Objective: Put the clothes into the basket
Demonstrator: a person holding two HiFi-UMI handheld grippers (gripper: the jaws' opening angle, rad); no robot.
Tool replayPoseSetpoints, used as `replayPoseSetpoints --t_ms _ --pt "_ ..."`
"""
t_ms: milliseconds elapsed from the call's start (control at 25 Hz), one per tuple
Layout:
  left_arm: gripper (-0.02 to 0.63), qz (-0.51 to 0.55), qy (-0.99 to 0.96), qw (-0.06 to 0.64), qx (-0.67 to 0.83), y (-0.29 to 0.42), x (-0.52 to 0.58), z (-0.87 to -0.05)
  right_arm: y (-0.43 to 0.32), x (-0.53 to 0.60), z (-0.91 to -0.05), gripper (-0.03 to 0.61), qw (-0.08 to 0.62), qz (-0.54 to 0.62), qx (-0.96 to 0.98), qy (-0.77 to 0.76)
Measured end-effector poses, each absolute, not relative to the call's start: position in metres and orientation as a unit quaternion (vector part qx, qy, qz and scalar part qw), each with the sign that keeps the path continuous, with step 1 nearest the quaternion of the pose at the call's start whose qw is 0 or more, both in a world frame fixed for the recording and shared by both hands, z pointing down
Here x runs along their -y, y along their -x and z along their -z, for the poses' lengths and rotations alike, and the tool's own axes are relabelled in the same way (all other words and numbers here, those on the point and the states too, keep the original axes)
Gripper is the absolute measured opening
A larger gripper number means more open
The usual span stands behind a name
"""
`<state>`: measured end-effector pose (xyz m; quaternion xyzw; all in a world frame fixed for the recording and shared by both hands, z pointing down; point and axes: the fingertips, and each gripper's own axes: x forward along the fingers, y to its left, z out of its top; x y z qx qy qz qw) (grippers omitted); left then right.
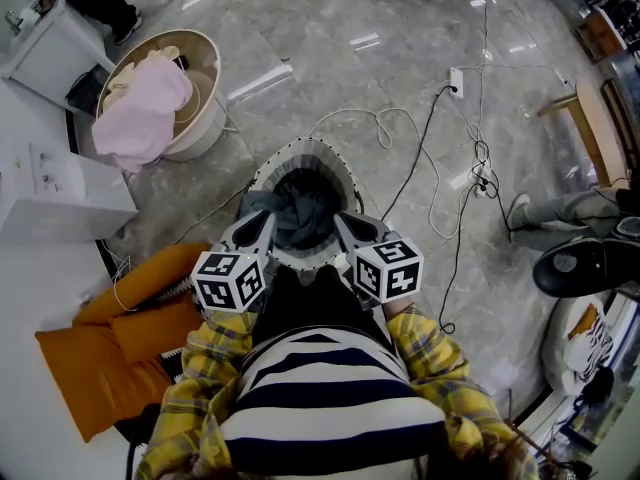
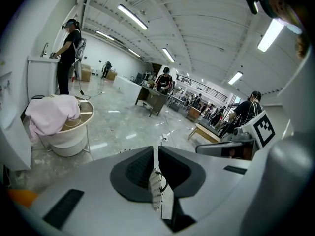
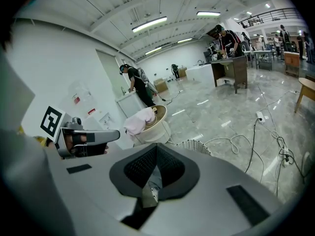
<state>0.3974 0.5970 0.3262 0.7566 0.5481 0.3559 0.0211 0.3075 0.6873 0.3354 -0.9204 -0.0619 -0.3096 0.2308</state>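
Note:
A woven white and black basket (image 1: 300,154) hangs in front of me over the floor, with a dark grey garment (image 1: 298,213) bunched inside it. My left gripper (image 1: 262,230) is shut on the near left of its rim. In the left gripper view a strip of the white mesh rim (image 2: 155,183) sits pinched between the jaws of the left gripper (image 2: 155,173). My right gripper (image 1: 345,232) is shut on the near right of the rim. In the right gripper view the right gripper (image 3: 156,173) pinches a sliver of mesh, and the basket's edge (image 3: 194,145) shows beyond.
A round cream basket (image 1: 207,50) with a pink garment (image 1: 145,113) draped over it stands at the far left beside white cabinets (image 1: 55,203). An orange cushion (image 1: 115,343) lies at my left. Cables (image 1: 425,158) and a power strip (image 1: 456,81) cross the floor ahead. A wooden bench (image 1: 598,118) and someone's shoes (image 1: 580,263) are at the right.

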Motion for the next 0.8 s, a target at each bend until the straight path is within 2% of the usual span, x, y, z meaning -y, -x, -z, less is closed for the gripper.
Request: replayPoseSetpoints --t_ms 800 --pt "0.043 -0.366 -0.751 0.021 -0.549 -0.4065 -0.6023 -0.3333 -0.3129 -0.6964 -0.3357 0.026 0.231 0.316 0.063 0.918"
